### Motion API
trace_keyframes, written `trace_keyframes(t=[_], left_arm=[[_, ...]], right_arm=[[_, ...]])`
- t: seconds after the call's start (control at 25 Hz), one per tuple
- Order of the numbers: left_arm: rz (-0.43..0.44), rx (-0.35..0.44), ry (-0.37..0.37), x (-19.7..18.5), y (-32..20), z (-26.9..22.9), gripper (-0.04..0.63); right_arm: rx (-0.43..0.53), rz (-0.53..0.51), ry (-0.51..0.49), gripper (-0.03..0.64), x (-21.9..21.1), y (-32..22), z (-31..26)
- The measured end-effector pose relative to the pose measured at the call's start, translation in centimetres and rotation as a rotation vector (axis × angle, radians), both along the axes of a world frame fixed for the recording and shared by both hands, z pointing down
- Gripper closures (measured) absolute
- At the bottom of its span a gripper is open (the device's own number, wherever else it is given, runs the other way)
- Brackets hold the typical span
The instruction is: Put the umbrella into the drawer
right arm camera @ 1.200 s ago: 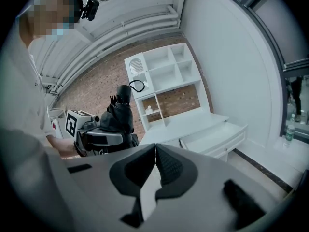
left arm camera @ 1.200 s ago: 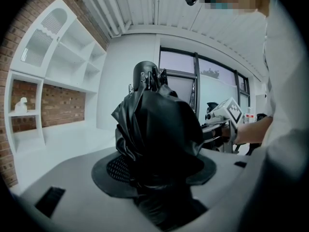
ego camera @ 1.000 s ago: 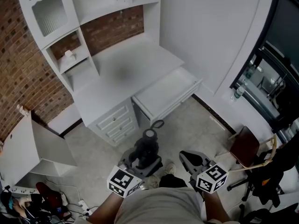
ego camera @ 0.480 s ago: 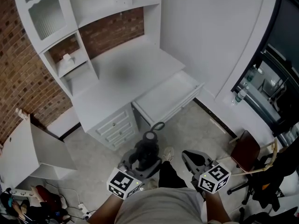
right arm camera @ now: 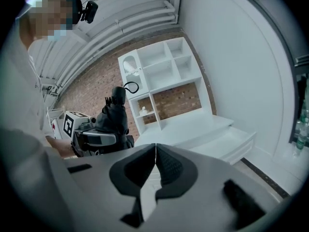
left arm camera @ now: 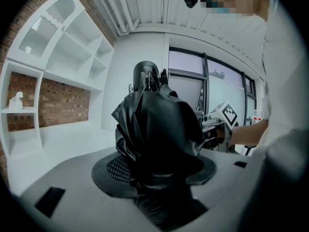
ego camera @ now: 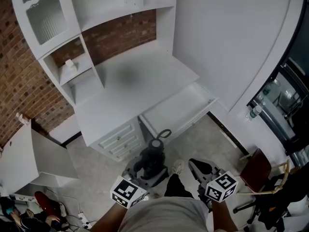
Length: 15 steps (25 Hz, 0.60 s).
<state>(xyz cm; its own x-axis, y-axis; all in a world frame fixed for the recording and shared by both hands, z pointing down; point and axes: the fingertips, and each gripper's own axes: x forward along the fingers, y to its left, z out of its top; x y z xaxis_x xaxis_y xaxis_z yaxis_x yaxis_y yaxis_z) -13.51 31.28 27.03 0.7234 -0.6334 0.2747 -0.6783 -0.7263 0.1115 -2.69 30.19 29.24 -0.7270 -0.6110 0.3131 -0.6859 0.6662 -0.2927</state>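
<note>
Here, the left gripper (ego camera: 146, 168) grasps a folded black fabric umbrella (ego camera: 155, 146); the right gripper (ego camera: 195, 164) sits clenched and empty, near an open white drawer (ego camera: 181, 108).

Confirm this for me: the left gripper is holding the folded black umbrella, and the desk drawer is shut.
Wrong on one point: the desk drawer is pulled open, not shut, as the head view shows. The left gripper is holding the folded black umbrella, as you say.
</note>
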Motion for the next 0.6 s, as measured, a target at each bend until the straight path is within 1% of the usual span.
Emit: trace_keyframes(t=[0.12, 0.32, 0.44, 0.6], left_arm=[[-0.012, 0.004, 0.004, 0.4, -2.9, -0.2, 0.33], [-0.032, -0.026, 0.029, 1.3, -7.3, 0.1, 0.33], [-0.034, -0.032, 0.023, 2.1, -9.6, 0.4, 0.33], [-0.043, -0.034, 0.021, 2.8, -12.7, 0.3, 0.33]], right_arm=[[0.01, -0.007, -0.009, 0.589, 0.4, -3.2, -0.3], [-0.008, -0.036, -0.006, 0.589, 1.1, -7.3, 0.1], [-0.02, -0.037, -0.004, 0.589, 2.0, -9.7, 0.4], [-0.012, -0.05, -0.014, 0.589, 2.6, -12.8, 0.0]])
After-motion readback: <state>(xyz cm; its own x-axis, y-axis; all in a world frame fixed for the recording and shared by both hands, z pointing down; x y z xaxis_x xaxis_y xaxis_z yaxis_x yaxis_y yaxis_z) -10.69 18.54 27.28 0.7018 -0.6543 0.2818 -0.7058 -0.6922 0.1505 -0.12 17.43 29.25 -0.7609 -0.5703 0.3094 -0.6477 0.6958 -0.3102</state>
